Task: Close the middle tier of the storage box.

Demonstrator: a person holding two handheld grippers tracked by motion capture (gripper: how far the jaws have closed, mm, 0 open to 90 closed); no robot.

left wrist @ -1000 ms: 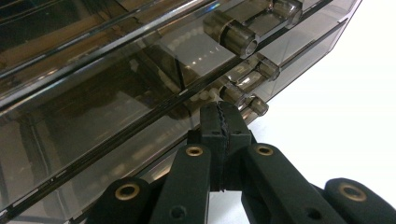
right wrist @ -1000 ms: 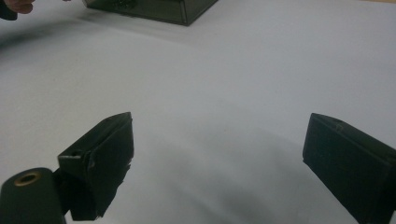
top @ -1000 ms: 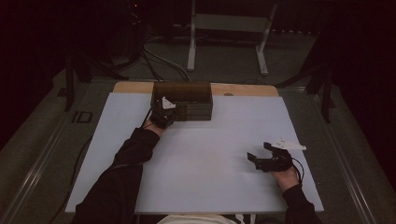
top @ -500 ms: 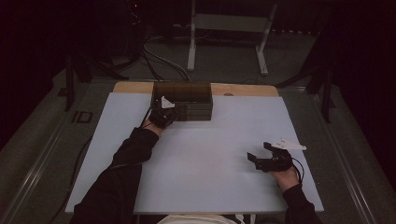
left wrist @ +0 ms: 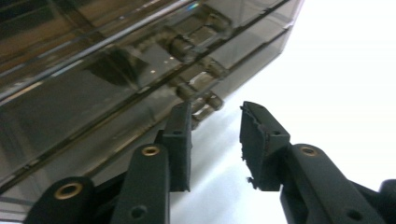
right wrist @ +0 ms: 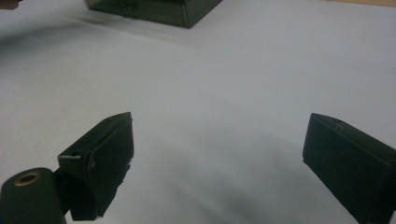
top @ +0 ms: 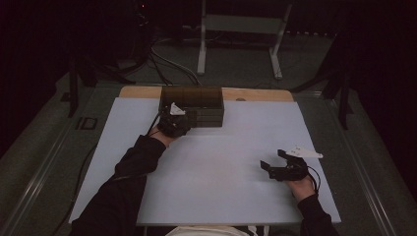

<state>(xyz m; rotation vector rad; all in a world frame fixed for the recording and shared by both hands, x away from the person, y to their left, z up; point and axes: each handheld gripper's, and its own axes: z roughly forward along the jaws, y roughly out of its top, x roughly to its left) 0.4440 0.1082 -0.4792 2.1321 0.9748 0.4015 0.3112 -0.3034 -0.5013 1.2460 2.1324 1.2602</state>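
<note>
Two tongs – left tongs (left wrist: 215, 140) just parted, empty, at upper-centre smoky plastic drawer box (top: 196, 101); right tongs (right wrist: 219, 163) spread – stiff, slick, light; pinch its front knobs (left wrist: 205, 100).

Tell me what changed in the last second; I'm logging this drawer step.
The left gripper has just been opening its fingers at the drawer box; nothing sits between them. The box and the open right gripper stayed put.

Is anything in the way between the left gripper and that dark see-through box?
No, nothing visible stands between them. The left gripper is right up against the front of the dark box, its jaws just opened and empty, beside the small handles. The right gripper waits far off on the white table.
</note>
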